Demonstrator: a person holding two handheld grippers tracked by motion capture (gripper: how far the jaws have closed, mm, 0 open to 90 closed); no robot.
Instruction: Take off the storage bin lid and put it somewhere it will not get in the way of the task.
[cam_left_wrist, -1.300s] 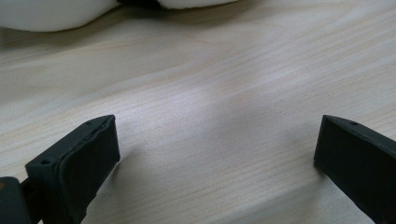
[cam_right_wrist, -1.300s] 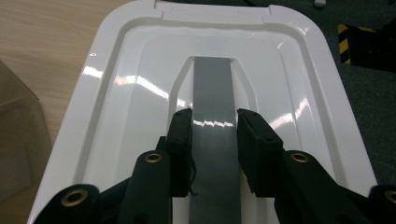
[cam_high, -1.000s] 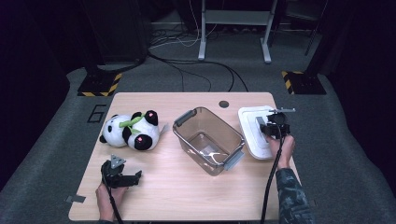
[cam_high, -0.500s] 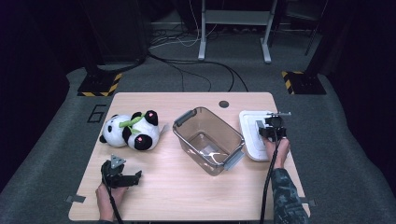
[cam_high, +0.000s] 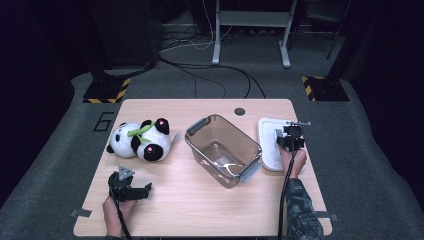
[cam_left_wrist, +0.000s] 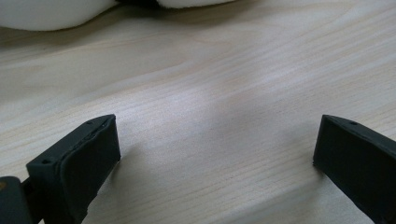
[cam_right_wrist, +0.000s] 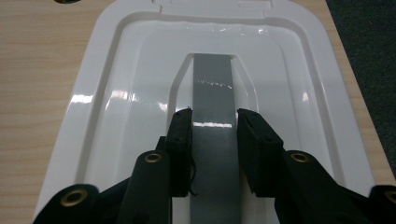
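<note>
Right gripper (cam_right_wrist: 214, 126) had its jaws closed on the grey handle strip (cam_right_wrist: 212, 93) of the white lid (cam_high: 268, 145), which lay flat beneath it. Beside it stood the clear bin (cam_high: 223, 150). Left gripper (cam_left_wrist: 215, 154) rested wide open on the bare table (cam_high: 190, 210), the panda plush (cam_high: 140, 140) just ahead of it.
</note>
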